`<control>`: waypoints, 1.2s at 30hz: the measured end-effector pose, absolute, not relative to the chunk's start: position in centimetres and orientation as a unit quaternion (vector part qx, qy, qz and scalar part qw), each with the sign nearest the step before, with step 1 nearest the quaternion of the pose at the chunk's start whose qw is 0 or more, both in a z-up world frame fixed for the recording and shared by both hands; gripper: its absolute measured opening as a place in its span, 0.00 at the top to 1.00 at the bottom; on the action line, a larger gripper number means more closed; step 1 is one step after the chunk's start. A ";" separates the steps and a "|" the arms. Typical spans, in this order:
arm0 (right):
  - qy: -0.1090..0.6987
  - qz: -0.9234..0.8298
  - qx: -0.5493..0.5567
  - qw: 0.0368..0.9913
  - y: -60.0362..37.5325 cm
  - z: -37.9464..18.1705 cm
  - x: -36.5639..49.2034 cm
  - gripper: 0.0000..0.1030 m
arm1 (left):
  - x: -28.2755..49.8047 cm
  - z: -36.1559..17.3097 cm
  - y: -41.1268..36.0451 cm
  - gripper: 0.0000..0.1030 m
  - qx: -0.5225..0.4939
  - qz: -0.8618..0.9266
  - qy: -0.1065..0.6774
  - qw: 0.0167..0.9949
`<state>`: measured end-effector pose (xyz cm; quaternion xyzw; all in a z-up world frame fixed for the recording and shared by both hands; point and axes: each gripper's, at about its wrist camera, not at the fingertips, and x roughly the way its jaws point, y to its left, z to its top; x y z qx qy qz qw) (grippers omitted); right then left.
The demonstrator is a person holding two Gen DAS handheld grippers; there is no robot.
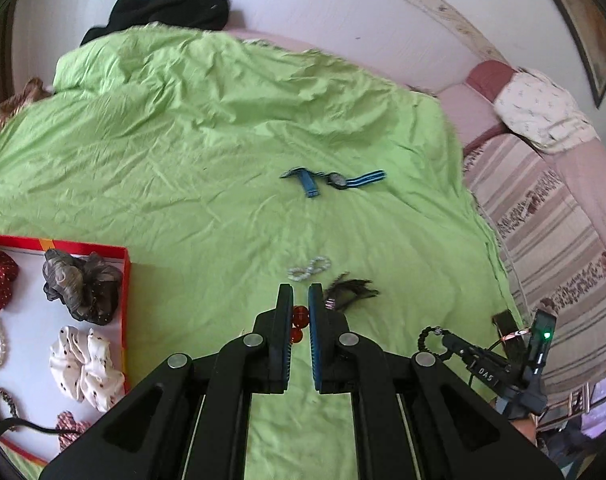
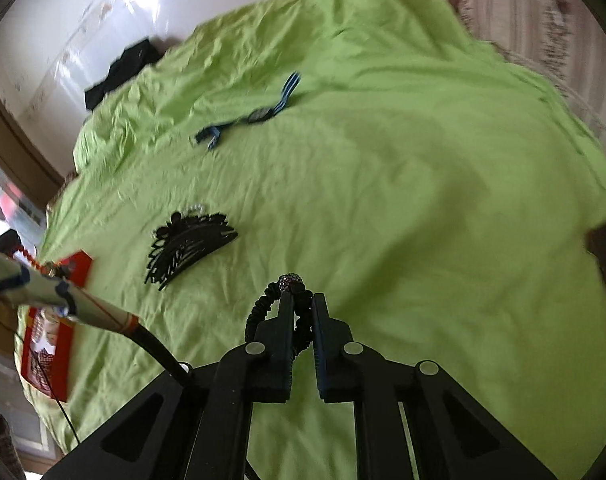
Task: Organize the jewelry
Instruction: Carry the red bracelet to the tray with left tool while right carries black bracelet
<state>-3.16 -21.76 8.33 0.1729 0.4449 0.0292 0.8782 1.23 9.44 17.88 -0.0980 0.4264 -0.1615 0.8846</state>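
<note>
Both grippers carry loads: the left gripper [image 1: 301,300] pinches a red bead bracelet [image 1: 299,316], the right gripper [image 2: 303,300] a black beaded bracelet [image 2: 271,300]. The red-rimmed cardboard tray [image 1: 125,280] lies near-left, closer to the left hand.

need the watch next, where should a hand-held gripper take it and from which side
Grip the blue watch at its round case, coming down from above with the fingers across its width. It lies flat on the green sheet, straps stretched out either side, so the case is the stiffest part.

Bare sheet [image 2: 423,160] right — comb [image 2: 191,246] left
</note>
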 end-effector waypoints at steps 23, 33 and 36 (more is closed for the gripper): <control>0.336 0.044 0.174 0.925 -27.7 18.7 -16.0 0.91 | -10.5 24.2 2.9 0.93 -0.072 -0.174 0.367 0.911; 0.327 0.182 0.161 0.913 -17.3 20.0 -15.1 0.91 | -16.3 27.0 12.8 0.93 -0.078 -0.074 0.347 0.932; 0.334 0.216 0.160 0.904 -13.7 19.6 -15.1 0.91 | -17.4 26.8 16.6 0.93 -0.087 -0.051 0.355 0.930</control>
